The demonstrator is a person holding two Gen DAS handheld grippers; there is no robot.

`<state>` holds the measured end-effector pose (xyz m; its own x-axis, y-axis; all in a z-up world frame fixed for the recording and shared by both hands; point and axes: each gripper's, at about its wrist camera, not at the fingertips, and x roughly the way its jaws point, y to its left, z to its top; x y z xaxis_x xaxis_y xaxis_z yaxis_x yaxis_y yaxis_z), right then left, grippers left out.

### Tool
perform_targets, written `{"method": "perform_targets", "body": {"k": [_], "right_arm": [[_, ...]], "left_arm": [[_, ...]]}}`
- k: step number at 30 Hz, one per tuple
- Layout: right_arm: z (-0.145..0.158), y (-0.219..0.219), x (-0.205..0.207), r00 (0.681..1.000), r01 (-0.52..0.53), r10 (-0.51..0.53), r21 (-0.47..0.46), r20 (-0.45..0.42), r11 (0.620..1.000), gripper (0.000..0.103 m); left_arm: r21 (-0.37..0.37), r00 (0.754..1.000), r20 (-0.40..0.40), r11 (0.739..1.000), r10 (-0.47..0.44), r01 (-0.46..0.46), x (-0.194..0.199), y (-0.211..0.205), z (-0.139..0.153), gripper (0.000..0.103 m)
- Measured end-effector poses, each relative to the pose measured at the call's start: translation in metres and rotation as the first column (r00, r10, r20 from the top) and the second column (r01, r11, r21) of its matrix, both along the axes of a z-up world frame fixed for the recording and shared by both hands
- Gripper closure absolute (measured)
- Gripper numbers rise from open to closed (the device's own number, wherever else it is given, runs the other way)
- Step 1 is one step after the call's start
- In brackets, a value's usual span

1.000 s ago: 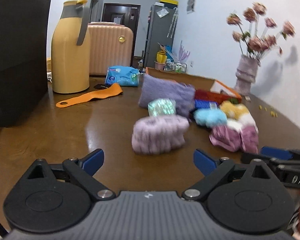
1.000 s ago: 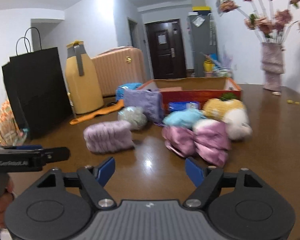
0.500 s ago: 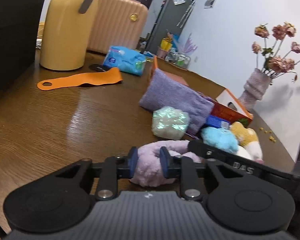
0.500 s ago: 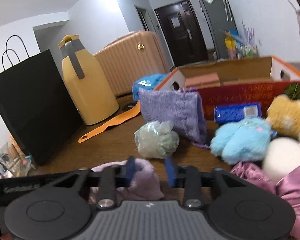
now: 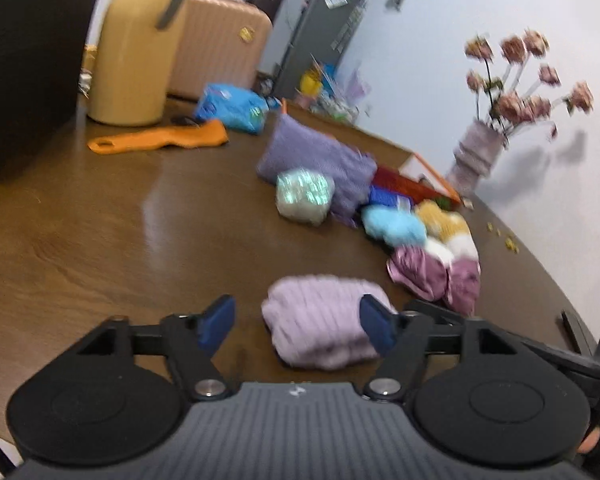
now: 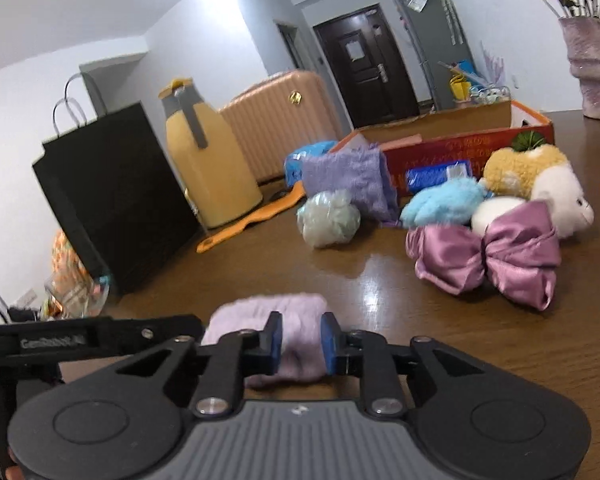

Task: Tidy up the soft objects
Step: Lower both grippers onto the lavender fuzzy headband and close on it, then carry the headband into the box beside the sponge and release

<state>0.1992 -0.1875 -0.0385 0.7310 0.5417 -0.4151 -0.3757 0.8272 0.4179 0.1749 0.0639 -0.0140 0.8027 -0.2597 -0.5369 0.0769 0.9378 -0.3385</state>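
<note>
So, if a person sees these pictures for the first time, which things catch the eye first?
Probably the fluffy lilac roll near the front of the wooden table, pinched by the right gripper, whose jaws are opening. Behind it lies a shiny purple bow beside plush toys, with a tall yellow jug at the left.

The brown wooden table (image 6: 380, 304) carries a lilac fluffy roll (image 5: 320, 322) near its front edge and, further in, a pink satin bow (image 6: 488, 254), a blue plush (image 6: 440, 202), a pale shiny ball (image 6: 328, 218) and a purple pouch (image 6: 348, 178). Toward the far edge stand a red cardboard box (image 6: 460, 148) and a vase (image 6: 592, 68). At the left side are a black paper bag (image 6: 112, 196), a yellow jug (image 6: 208, 160) and a flat orange strip (image 5: 160, 142).
</note>
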Motion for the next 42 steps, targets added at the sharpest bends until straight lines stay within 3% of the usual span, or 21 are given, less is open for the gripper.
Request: {"method": "perform_targets", "body": {"k": [3,10,15,20,25,29,34,38,42], "right_arm": [[0.003,-0.001,0.012,1.000,0.007,-0.007,0.033,-0.008,0.999,0.070],[-0.023,0.014,0.039,0.994,0.039,-0.038,0.009,-0.103,0.999,0.070],[-0.031,0.017,0.038,0.994,0.029,-0.027,0.023,-0.102,0.999,0.078],[-0.032,0.018,0.036,0.995,0.019,-0.016,0.026,-0.099,0.999,0.082],[-0.024,0.018,0.037,0.996,0.009,-0.008,0.013,-0.091,1.000,0.086],[-0.006,0.010,0.040,0.998,0.031,-0.029,0.034,-0.054,0.999,0.086],[0.059,-0.027,0.081,0.997,0.045,-0.050,0.082,0.061,0.996,0.086],[0.110,-0.062,0.158,0.990,0.073,-0.080,0.064,0.114,0.995,0.086],[0.131,-0.093,0.261,0.994,0.101,-0.104,0.056,0.045,0.993,0.087]], "left_arm": [[-0.020,1.000,-0.013,1.000,0.016,-0.017,0.010,0.000,-0.003,0.033],[-0.038,0.998,-0.066,0.999,-0.001,-0.002,0.035,0.000,-0.030,0.046],[-0.115,0.995,-0.082,0.992,-0.052,0.043,0.039,0.006,-0.037,0.066],[-0.109,0.996,-0.069,0.993,-0.060,0.053,0.037,0.004,-0.039,0.069],[-0.098,0.995,-0.065,0.993,-0.071,0.065,0.040,0.002,-0.030,0.074],[-0.115,0.995,-0.019,0.988,-0.101,0.099,0.053,-0.005,-0.003,0.074],[-0.135,0.973,0.099,0.966,-0.207,0.219,0.124,-0.029,0.070,0.074],[-0.175,0.963,0.086,0.948,-0.254,0.265,0.222,-0.058,0.112,0.074],[-0.135,0.971,0.023,0.961,-0.239,0.240,0.330,-0.094,0.115,0.074]]}}
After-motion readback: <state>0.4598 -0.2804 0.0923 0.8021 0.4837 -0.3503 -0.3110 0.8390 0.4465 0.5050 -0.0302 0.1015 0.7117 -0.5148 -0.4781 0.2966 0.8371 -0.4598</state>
